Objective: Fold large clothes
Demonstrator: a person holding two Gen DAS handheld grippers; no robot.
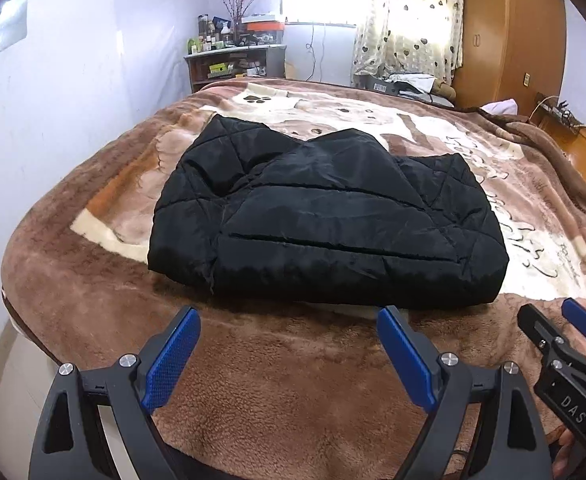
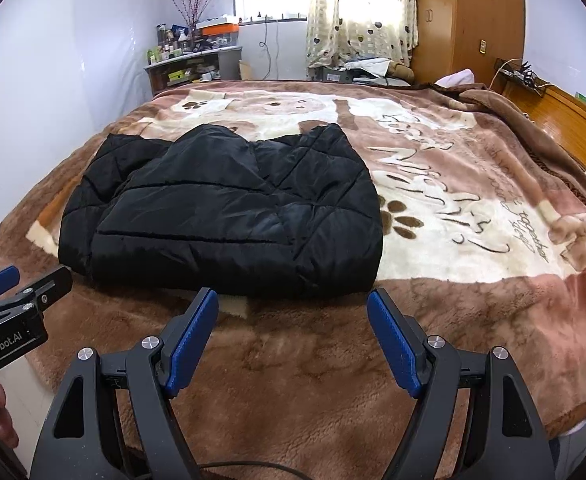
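Note:
A black quilted jacket lies folded into a thick rectangle on the brown plush blanket that covers the bed. In the right wrist view the same jacket sits left of the middle. My left gripper hovers just short of the jacket's near edge, open, with nothing between its blue pads. My right gripper stands beside it, also open and empty, near the jacket's near right corner. Each gripper shows at the edge of the other's view: the right gripper and the left gripper.
The blanket carries a cream panel with paw prints and dark lettering to the jacket's right. A cluttered shelf stands against the far wall, a curtained window and a wooden wardrobe behind the bed. A wooden headboard runs along the right.

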